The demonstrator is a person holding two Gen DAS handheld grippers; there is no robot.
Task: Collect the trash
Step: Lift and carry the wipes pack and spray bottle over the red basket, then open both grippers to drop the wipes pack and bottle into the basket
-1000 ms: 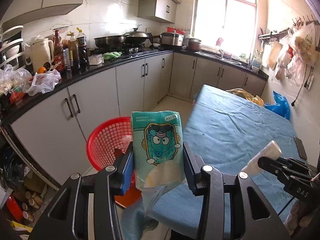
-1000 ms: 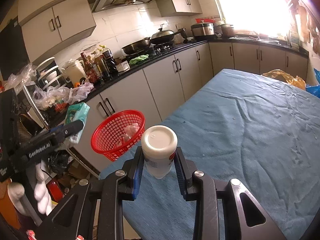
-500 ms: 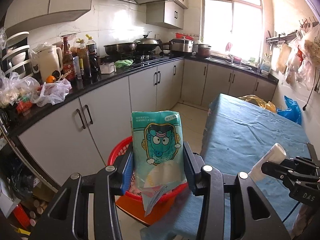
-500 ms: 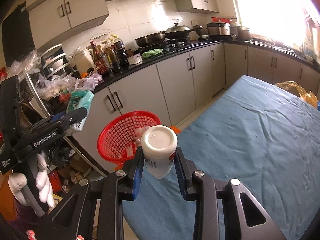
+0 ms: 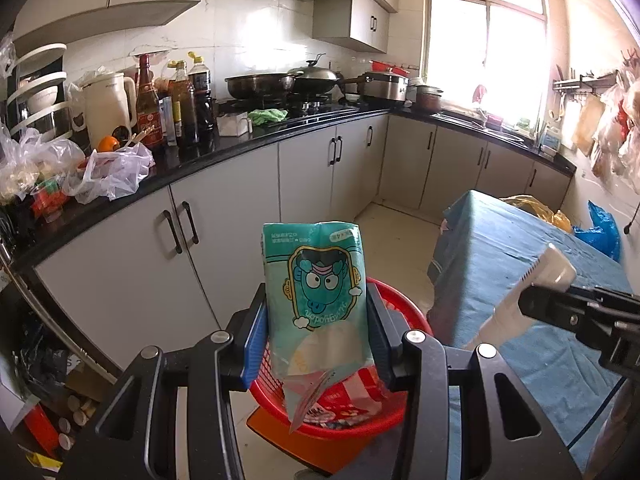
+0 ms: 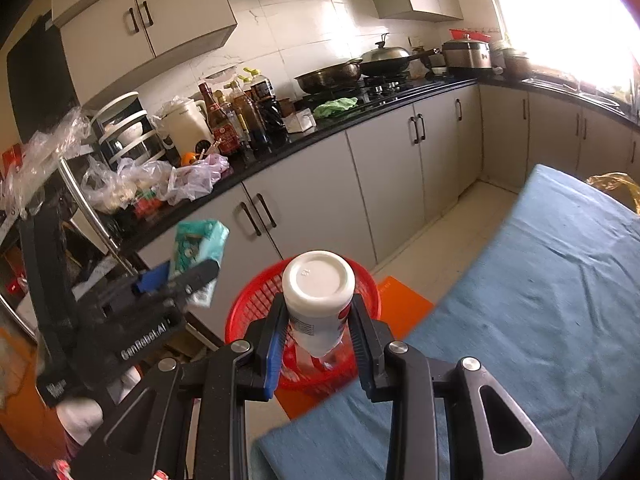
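Left gripper (image 5: pixel 316 328): clamped on a teal snack packet (image 5: pixel 316 292), held upright.
Right gripper (image 6: pixel 318 320): clamped on a white bottle (image 6: pixel 318 296), base toward the camera.
Red basket (image 5: pixel 404 308): on the floor under both loads, at 6 o'clock of the packet; wrappers inside.
Table (image 6: pixel 560 280): blue cloth, at 3 o'clock of the basket.

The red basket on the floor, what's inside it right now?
The red basket holds some printed wrappers, red and white packaging at its bottom. The teal snack packet held in the left tongs covers much of the inside, so the rest cannot be seen.
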